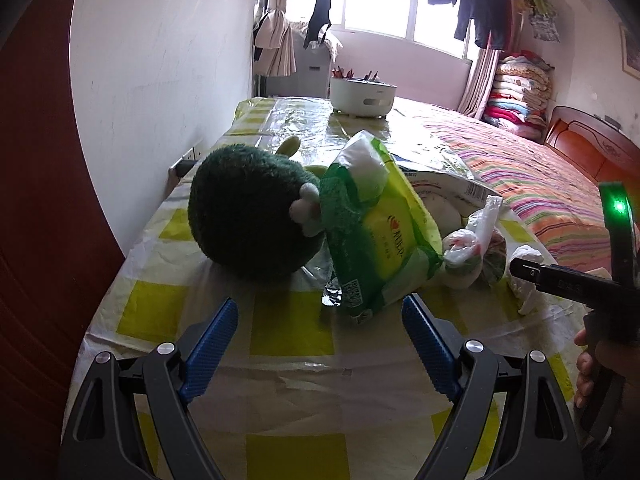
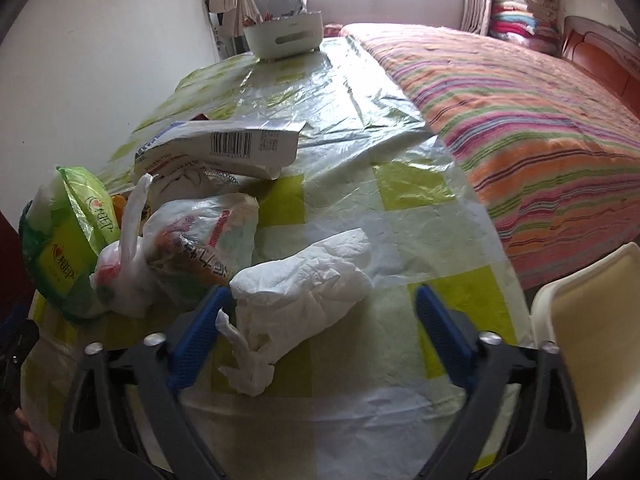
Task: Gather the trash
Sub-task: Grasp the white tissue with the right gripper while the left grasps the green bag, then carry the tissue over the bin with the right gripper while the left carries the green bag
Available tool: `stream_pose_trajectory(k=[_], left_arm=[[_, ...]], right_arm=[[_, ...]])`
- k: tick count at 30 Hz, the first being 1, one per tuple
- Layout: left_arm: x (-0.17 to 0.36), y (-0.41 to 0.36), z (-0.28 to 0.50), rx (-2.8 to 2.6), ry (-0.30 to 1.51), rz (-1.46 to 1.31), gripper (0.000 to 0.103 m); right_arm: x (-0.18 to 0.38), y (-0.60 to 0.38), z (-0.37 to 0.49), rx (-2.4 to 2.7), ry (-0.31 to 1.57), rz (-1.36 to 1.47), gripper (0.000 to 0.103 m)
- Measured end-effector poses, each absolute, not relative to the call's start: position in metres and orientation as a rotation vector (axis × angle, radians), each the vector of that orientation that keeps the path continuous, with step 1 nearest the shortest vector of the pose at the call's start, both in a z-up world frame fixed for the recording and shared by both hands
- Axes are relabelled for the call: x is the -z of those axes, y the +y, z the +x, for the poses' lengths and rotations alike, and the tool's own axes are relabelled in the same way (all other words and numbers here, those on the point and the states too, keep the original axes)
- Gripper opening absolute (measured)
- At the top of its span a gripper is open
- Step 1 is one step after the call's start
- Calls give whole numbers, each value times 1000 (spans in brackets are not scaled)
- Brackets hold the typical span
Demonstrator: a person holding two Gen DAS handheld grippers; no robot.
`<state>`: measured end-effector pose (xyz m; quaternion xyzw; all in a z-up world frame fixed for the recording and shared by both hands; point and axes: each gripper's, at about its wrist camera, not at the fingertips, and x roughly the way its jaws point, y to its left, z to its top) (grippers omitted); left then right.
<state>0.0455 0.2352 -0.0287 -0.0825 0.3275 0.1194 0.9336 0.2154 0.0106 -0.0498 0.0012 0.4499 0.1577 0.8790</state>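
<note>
Left gripper [image 1: 320,312], black frame with blue ribbed pads, hangs with jaws spread wide over the table covered in a yellow-and-white checked plastic cloth [image 1: 288,328], nothing between the fingers. Just beyond its right finger lies the green-and-yellow plastic pack of tissues [image 1: 380,236], tilted and leaning against the dark green round plush toy [image 1: 248,212] on its left. Right of the pack sits a knotted clear plastic bag with red print [image 1: 476,240], touching it.

Right gripper [image 2: 324,312], same build, is also released, jaws wide apart. A crumpled white tissue wad [image 2: 296,288] lies on the cloth between its fingers, closer to the left pad and seemingly touching it; the right pad is well apart from it. In the left wrist view only an edge of the wad shows at far right, behind the right tool's black nose.

Left of the wad in the right wrist view: the knotted bag [image 2: 192,240], then the tissue pack [image 2: 68,248] at the left edge. Behind them lies a white flat package with a barcode [image 2: 232,144], partly over a white cloth bundle.

At the far end of the table stands a pale round bin with a slot handle [image 2: 284,36]. A bed with a striped multicolour cover [image 2: 520,120] runs along the right of the table. A cream plastic chair back [image 2: 592,328] shows near right.
</note>
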Motion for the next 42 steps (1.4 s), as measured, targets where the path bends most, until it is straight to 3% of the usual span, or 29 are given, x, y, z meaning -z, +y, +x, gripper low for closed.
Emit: stream_pose_trajectory(k=[6,9,28,29,32,42], left_arm=[[31,246,47,-252,676,-214,82],[33,250,50,-231,688,-254,82],[50,240,104,-162,733,-425,82],[51,238,107,-174,735,-412,76],[52,233,111,-144,736,-407,46],[41,219,101,-119,656,-364,24]], right_arm=[[50,4,214,-366,938,53,37],[46,-1,209,-376,919,81,30],[23,-31,183,-400,798,134,30],[23,-32,183,-402,795,134,30],[21,-37,181,-404,787,137,30],[11,-65,174,-369,733,153,30]])
